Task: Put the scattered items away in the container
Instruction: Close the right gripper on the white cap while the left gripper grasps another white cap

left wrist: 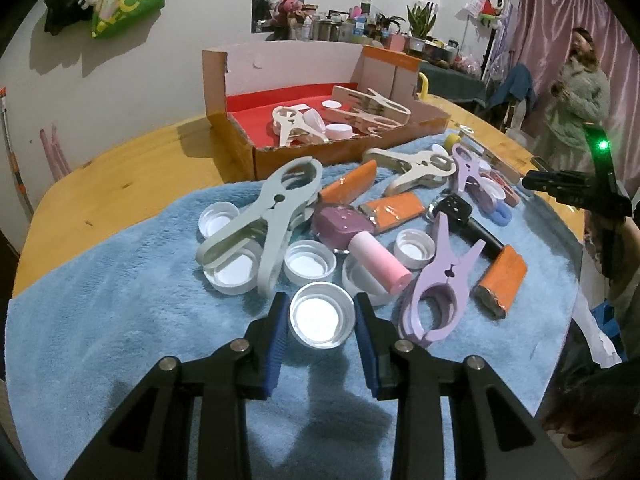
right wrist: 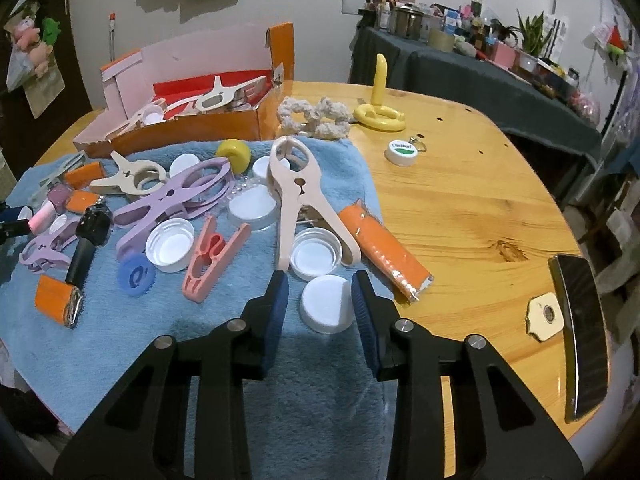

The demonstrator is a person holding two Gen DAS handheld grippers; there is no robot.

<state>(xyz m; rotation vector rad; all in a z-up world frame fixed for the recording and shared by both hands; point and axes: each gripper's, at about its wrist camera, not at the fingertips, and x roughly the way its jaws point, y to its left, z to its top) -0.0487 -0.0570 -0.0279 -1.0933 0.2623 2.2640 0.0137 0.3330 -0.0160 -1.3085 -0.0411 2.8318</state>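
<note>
- The left claw (left wrist: 321, 322) has a white bottle cap (left wrist: 322, 321) between its blue pads (left wrist: 279, 340), open side up. The jaws stand narrow and both pads meet the cap's rim — it looks gripped, low over the blue towel (left wrist: 120, 320).
- Just beyond that cap lie more white caps, a grey-green clip (left wrist: 264, 224) lying across two of them, a pink roller (left wrist: 380, 266) and a lilac clip (left wrist: 436, 292) close to the right pad.
- The right claw (right wrist: 320, 308) brackets a second white cap (right wrist: 327, 308), closed side up. Its right pad touches the cap's edge; at the left pad a thin gap seems to show, so I cannot tell whether the grip is made.
- Directly ahead of this claw another upturned cap (right wrist: 316, 258) sits between the handles of a beige clip (right wrist: 298, 196), almost touching the gripped-at cap. An orange packet (right wrist: 384, 256) lies just to the right, half off the towel onto the tabletop (right wrist: 480, 208).
- The cardboard box (left wrist: 320, 152) with its red floor stands at the far edge of the towel, already holding beige clips and a few caps — the clutter of clips, caps and packets lies between it and both claws.
</note>
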